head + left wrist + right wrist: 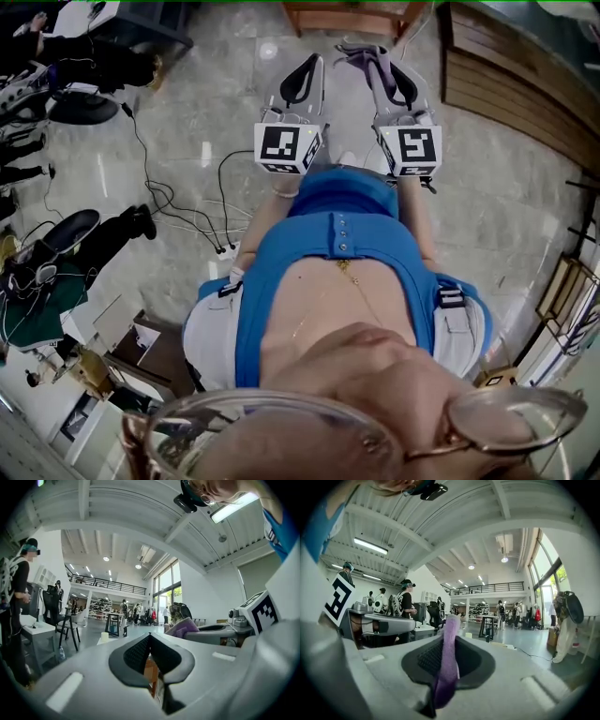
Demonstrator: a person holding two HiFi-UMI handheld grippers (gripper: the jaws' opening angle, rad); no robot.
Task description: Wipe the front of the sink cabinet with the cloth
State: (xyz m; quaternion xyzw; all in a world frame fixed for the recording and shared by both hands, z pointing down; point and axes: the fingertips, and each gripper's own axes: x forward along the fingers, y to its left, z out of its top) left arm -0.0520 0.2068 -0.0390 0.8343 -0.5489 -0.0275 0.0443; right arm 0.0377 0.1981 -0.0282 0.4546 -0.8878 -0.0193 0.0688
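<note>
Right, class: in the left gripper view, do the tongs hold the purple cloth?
No: the left tongs are shut on nothing; the purple cloth is pinched in the right tongs.

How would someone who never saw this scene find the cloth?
Look just ahead of the person's blue top, where two grippers are held side by side. The cloth is pinched in the right gripper. It alone is purple and soft; the left gripper is shut on nothing.
</note>
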